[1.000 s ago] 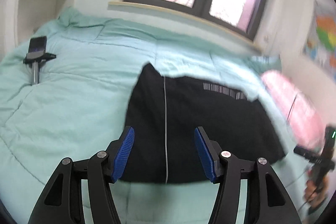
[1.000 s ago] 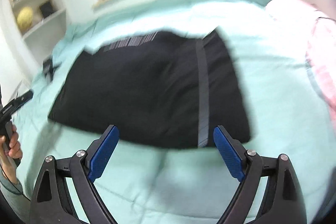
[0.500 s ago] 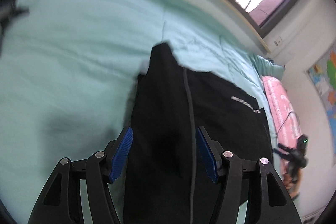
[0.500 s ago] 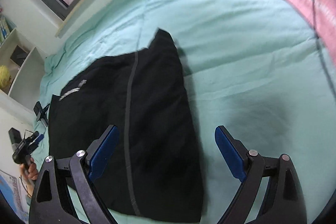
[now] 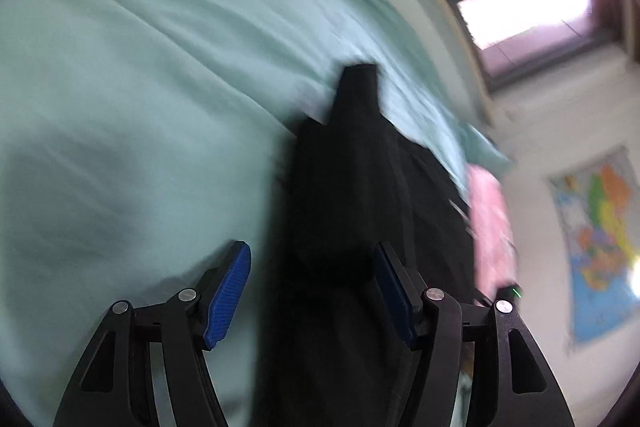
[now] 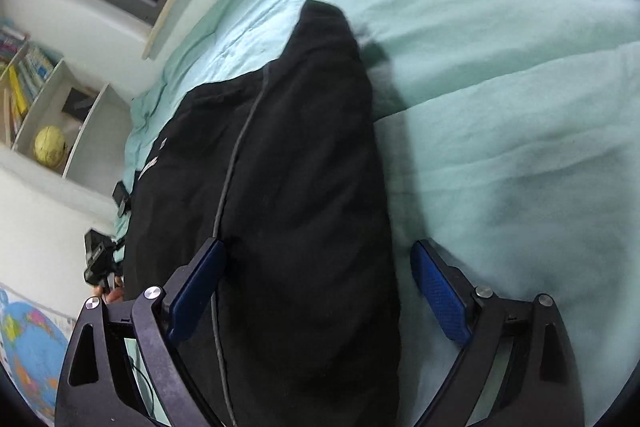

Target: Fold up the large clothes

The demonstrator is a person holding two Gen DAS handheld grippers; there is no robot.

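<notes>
Mint quilt under black garment, pink pillow alongside.

Left wrist view: looks forward along the left tool, low and close over the bed. Right wrist view: same along the right tool. Both share the black garment, seen from opposite sides.
</notes>
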